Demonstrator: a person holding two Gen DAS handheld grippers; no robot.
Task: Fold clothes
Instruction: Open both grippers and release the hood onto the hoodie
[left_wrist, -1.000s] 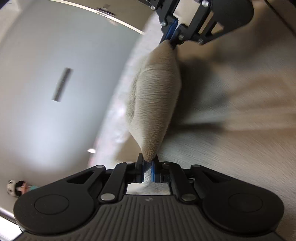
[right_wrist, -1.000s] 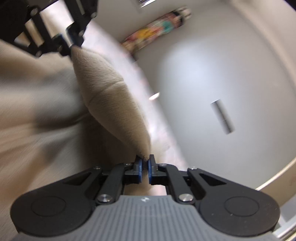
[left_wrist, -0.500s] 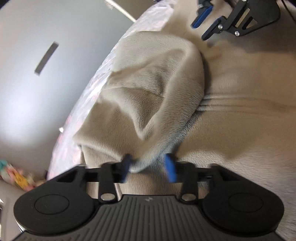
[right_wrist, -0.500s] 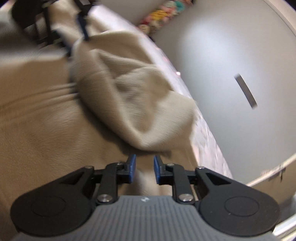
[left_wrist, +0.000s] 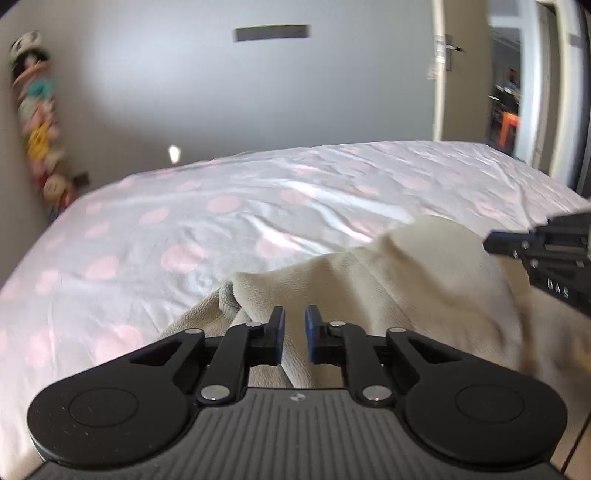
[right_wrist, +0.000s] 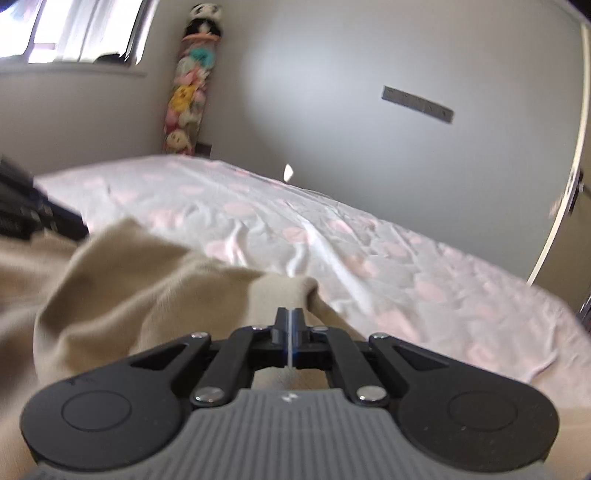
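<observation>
L gripper (left_wrist: 294, 328): jaws have just been closing and are now showing only a narrow gap w/ nothing pinched; fleece is lying below and beyond the tips, not between the pads. R gripper (right_wrist: 291, 328): jaws have also just been closing and are now meeting, a hairline of light between the pads, empty. Prob. both are being carried closed so the tips aren't snagging the pile while the hands are backing off.

Beige fleece garment (left_wrist: 406, 280) is lying bunched on the near part of the bed, resting on the pink-spotted sheet (left_wrist: 221, 206), w/ a raised hump between the two grippers. It looks set down as a fold, but not flat yet.

Vs. a sec ago: each gripper was pinching one end of the fleece, w/ the fold hanging stretched between them. Half a sec ago both jaws were standing apart and the fleece was slumping onto the bed. Both views are now reading level, no longer rolled sideways.
</observation>
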